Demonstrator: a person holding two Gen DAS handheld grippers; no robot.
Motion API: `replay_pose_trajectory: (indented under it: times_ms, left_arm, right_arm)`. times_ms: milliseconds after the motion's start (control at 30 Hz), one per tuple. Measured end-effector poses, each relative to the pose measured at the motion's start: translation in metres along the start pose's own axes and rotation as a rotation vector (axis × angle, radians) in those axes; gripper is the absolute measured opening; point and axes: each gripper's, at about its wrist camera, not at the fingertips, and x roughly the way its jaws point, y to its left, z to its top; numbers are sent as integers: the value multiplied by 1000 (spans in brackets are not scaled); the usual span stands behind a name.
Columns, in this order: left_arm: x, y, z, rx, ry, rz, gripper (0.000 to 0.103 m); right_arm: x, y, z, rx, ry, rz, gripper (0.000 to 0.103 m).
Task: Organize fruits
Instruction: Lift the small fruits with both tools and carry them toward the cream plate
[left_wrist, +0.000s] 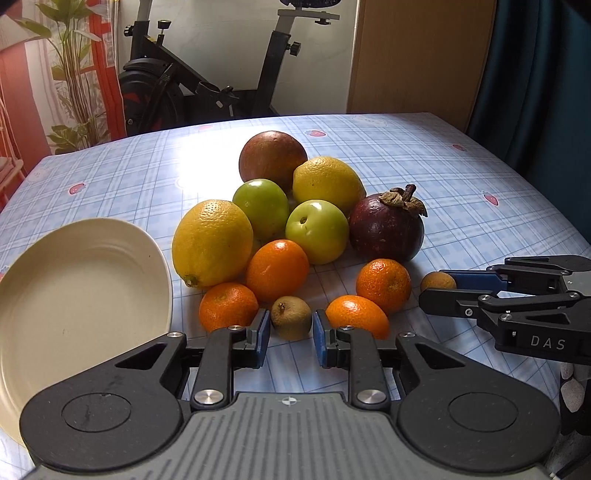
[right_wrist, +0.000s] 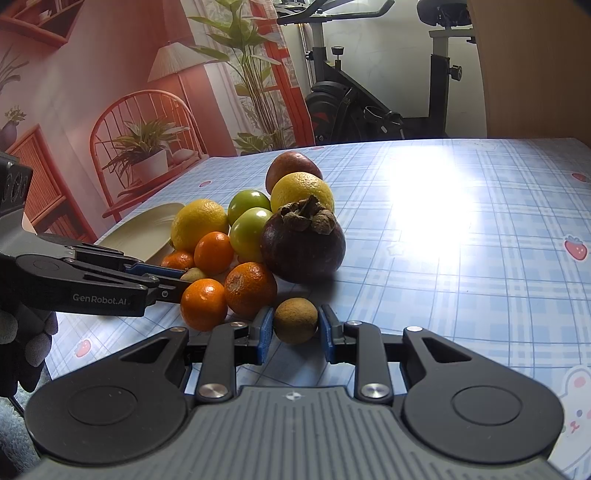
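A heap of fruit lies on the checked tablecloth: two yellow lemons (left_wrist: 212, 242), two green fruits (left_wrist: 317, 230), a dark purple mangosteen (left_wrist: 386, 229), a reddish round fruit (left_wrist: 272, 158) and several small oranges (left_wrist: 277, 269). My left gripper (left_wrist: 291, 332) is shut on a small brown fruit (left_wrist: 291, 317) that rests on the cloth between two oranges. To the right, my right gripper (left_wrist: 439, 286) is shut on a second small brown fruit (right_wrist: 295, 321), low on the table in front of the mangosteen (right_wrist: 303, 247). The left gripper (right_wrist: 186, 282) comes in from the left in the right wrist view.
A cream plate (left_wrist: 74, 288) with nothing on it lies just left of the heap. The table's far edge (left_wrist: 295, 120) runs behind the fruit, with an exercise bike and a wooden cabinet beyond. Bare cloth (right_wrist: 461, 258) spreads right of the mangosteen. A gloved hand (right_wrist: 22, 343) holds the left gripper.
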Motion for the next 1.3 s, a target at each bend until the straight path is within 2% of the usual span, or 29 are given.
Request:
replay_pose_trajectory:
  times_ms: [300,500,700,1033,1300]
  left_arm:
    - [6,1,-1,-1,12,-4,27]
    - [-4,0,-3,11,-35,34,26]
    - [-11,2,-5,-9,-54,40,26]
    - [-18,-4,-11,15,-76,43,26]
    - [-16,0,-16,2,-47,27,26]
  right_arm:
    - [0,-1,0,2,-1,2,29]
    - [-1,-3,0,6,-2,4,29]
    - [-1,-3,1,8,-1,6,29]
    - [-2,-5,1,15,-4,9,29]
    - [-1,-5,-1,11,-3,2,29]
